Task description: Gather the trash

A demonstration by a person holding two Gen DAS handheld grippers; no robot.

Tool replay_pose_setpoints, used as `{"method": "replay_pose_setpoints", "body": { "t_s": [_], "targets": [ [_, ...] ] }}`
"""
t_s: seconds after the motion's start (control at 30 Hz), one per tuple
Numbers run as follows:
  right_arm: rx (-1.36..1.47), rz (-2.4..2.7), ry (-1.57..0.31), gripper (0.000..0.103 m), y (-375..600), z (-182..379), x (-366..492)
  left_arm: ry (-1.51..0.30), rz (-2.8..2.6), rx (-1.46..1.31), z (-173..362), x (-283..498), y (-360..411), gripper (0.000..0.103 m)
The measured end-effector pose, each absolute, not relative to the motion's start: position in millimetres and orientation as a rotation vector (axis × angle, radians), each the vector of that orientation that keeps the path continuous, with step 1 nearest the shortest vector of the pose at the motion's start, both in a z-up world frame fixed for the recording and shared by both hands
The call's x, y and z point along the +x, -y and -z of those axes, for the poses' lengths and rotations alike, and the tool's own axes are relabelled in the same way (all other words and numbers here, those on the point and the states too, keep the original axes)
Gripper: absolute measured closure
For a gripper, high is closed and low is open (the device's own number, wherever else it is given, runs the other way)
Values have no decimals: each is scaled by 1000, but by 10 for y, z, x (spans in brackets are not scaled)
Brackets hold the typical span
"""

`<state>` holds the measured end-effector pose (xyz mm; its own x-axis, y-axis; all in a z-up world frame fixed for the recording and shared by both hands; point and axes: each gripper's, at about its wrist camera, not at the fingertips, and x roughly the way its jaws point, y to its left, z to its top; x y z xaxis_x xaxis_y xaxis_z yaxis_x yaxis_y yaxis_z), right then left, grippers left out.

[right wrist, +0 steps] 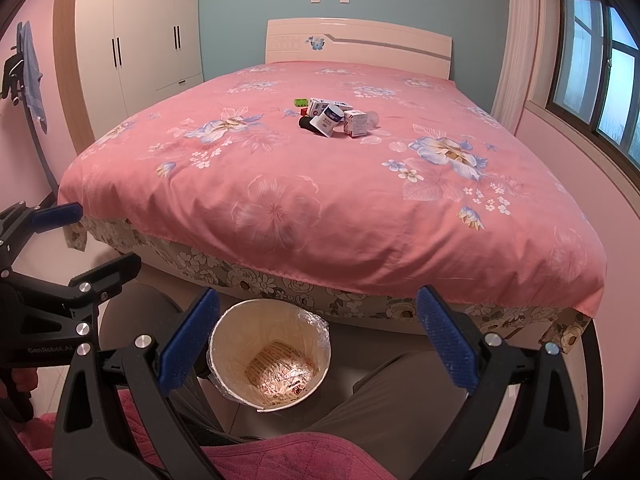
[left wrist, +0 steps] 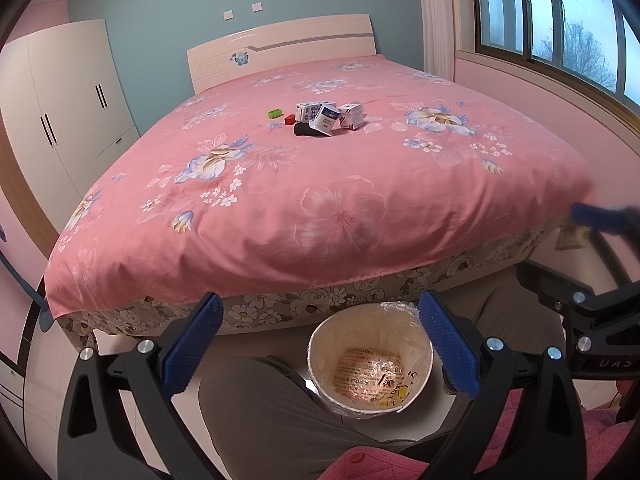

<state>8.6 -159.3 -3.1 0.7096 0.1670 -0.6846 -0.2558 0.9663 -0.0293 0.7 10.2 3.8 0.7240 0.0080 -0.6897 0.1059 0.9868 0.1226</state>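
1. Near, 6 o'clock: left gripper (left wrist: 318, 350) and right gripper (right wrist: 318, 346) both released, jaws wide, grasping nothing.
2. Between the person's knees (left wrist: 260, 404): lined wastebasket (left wrist: 424, 344), w/ only a wrapper (right wrist: 280, 372) showing at its bottom; it sits just beside the bed's foot edge (right wrist: 280, 276).
3. Mid-bed, 12 o'clock: trash pile (left wrist: 320, 117), i.e. milk cartons, black tube, green and red bits, uncollected, well apart from the basket. Judged: task barely begun.
4. Room: bedspread (right wrist: 360, 208) bare betw. foot edge and pile, approach unobstructed; wardrobe (right wrist: 136, 32) at 10 o'clock, window (left wrist: 560, 28) at 2 o'clock, both far.
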Motion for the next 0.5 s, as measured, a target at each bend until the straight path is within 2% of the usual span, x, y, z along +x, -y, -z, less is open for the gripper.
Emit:
{"method": "replay_pose_setpoints", "body": {
  "t_s": [0.5],
  "targets": [
    [-123,-236,-752,7,1601,53,83,-760,54,159,-35,3,-106,3]
  ]
}}
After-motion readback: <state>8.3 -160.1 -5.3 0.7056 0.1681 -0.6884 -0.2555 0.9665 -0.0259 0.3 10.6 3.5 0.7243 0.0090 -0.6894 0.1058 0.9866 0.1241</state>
